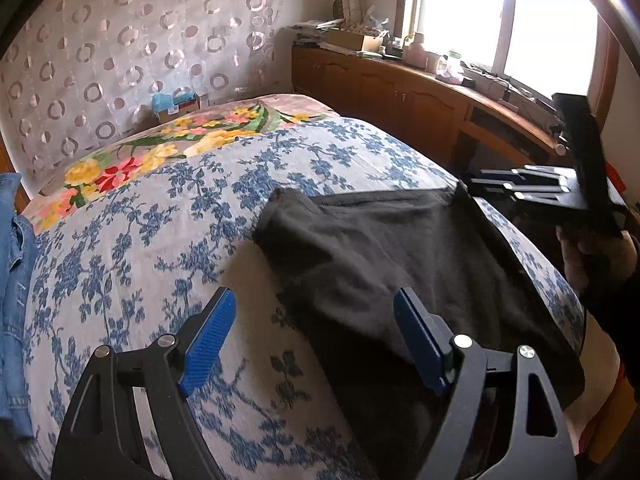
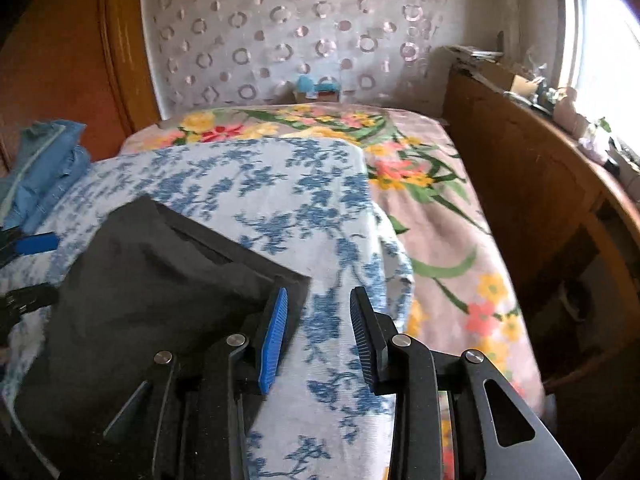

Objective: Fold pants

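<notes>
Dark grey pants (image 1: 400, 264) lie folded flat on the blue-flowered bed cover (image 1: 140, 240). In the left wrist view my left gripper (image 1: 316, 304) is open and empty, its left finger over the cover and its right finger over the pants' near-left part. My right gripper (image 1: 520, 184) shows at the pants' far right corner, held by a hand. In the right wrist view the pants (image 2: 140, 280) lie at lower left; my right gripper (image 2: 318, 300) is open and empty, just right of the pants' corner, over the cover (image 2: 280, 184).
Blue denim clothes (image 1: 12, 280) lie at the bed's left edge, also in the right wrist view (image 2: 44, 168). A floral blanket (image 2: 432, 200) covers the far and right part of the bed. A wooden cabinet (image 1: 400, 96) with clutter stands under the window.
</notes>
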`<state>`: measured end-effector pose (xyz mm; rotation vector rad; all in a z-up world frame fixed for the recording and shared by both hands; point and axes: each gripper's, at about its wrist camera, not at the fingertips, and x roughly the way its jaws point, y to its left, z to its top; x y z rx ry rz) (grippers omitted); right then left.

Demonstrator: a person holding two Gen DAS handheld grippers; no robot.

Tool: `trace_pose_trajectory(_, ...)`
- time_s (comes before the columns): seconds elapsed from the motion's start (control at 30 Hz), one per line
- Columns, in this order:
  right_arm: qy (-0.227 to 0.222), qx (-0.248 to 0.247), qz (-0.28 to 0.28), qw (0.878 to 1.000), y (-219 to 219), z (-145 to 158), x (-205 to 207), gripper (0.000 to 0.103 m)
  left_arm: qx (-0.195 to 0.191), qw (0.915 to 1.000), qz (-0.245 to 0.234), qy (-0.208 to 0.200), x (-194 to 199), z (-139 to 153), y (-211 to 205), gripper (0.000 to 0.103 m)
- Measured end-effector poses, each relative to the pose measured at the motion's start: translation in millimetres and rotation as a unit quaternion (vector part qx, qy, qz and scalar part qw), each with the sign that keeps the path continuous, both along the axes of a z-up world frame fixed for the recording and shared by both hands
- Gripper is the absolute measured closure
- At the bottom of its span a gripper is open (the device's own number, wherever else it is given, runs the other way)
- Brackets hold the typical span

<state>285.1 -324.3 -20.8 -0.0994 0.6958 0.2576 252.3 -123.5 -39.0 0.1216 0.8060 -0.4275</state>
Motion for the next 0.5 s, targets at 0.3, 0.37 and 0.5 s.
trace_pose_trajectory(0.3, -0.010, 0.024, 0.022, 0.999, -7, 2, -15, 0.066, 0.017, 0.9998, 0.002, -0.008, 22, 6, -7, 0.021)
trace_pose_trajectory(0.37, -0.007, 0.024, 0.026, 0.999, -8, 1, -17, 0.059, 0.020, 0.9998, 0.001, -0.007, 26, 4, -9, 0.021)
trace_pose_trajectory(0.5, 0.010, 0.016, 0.033, 0.999, -6, -6, -9, 0.059, 0.021, 0.9998, -0.004, -0.002, 38, 2, -13, 0.021)
